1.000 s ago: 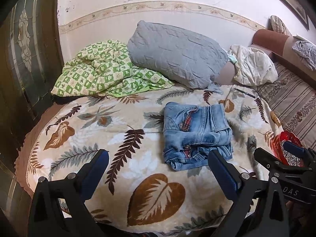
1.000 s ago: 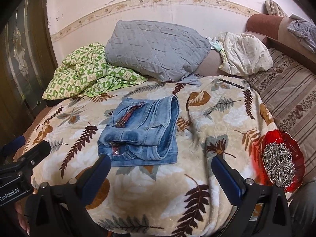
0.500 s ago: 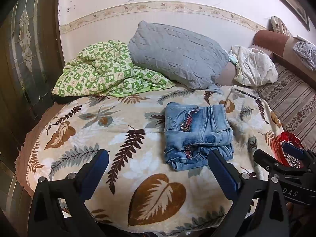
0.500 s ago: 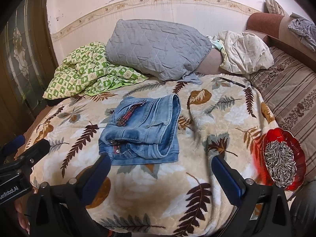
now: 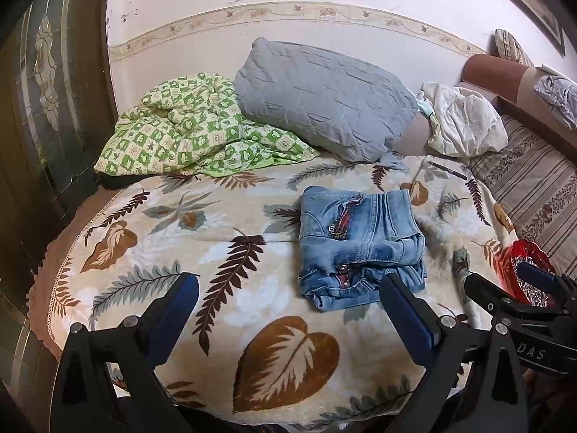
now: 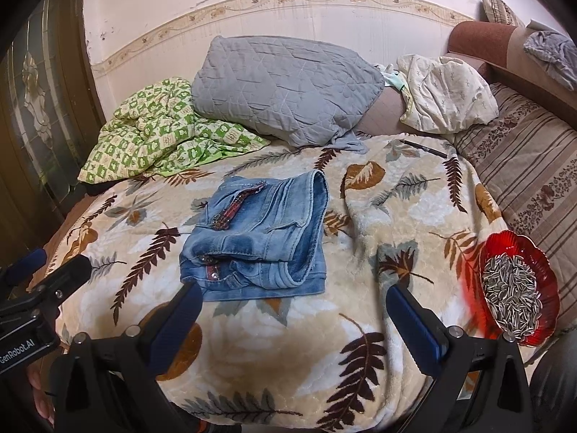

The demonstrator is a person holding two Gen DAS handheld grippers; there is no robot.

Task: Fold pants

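Pants [image 5: 360,245] lie folded on the bed [image 5: 180,238], ahead of both spread, empty claws.
Soft, thick denim, probably weighty; take the stacked edge nearest the right claw [image 6: 288,310], right of the left claw [image 5: 288,306].

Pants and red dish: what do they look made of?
Pants: denim, going by the faded blue wash, visible seam stitching and metal studs; matte finish. Red dish: glossy, translucent, scalloped rim, likely glass or clear plastic; the pictures cannot settle which.
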